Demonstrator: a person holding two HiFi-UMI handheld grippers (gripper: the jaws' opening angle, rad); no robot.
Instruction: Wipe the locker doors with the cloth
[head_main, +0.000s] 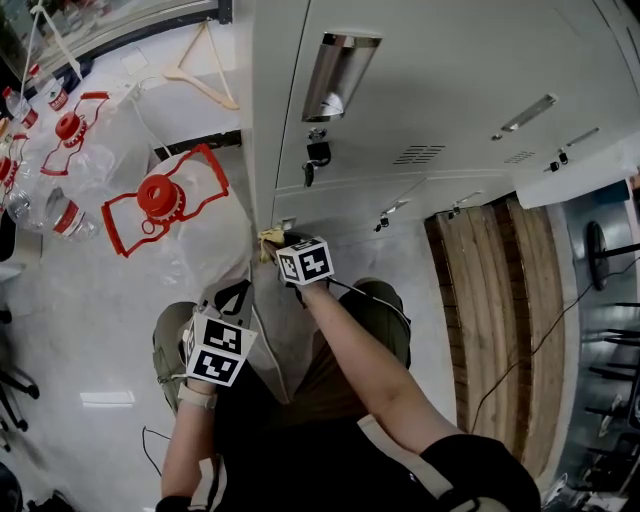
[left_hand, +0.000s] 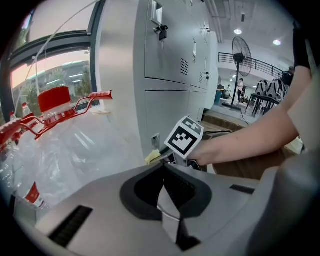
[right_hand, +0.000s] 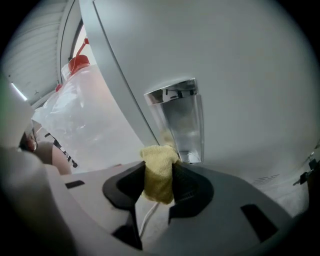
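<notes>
A yellow cloth (right_hand: 159, 172) is clamped in my right gripper (right_hand: 161, 176), which is shut on it. The cloth touches the grey locker door (right_hand: 235, 85) just below a chrome handle recess (right_hand: 181, 125). In the head view the right gripper (head_main: 282, 250) holds the cloth (head_main: 268, 238) low on the bottom locker door (head_main: 350, 205), near its left edge. My left gripper (left_hand: 165, 192) is shut with nothing between its jaws and hangs back near the person's knee (head_main: 218, 350). From the left gripper view the cloth (left_hand: 152, 157) and the right gripper's marker cube (left_hand: 184, 138) show against the lockers (left_hand: 170, 60).
Large clear water jugs with red caps and handles (head_main: 160, 200) stand on the floor left of the lockers. A padlock (head_main: 317, 155) hangs on the upper door. A wooden platform (head_main: 500, 300) lies to the right, with a standing fan (left_hand: 241, 55) further back.
</notes>
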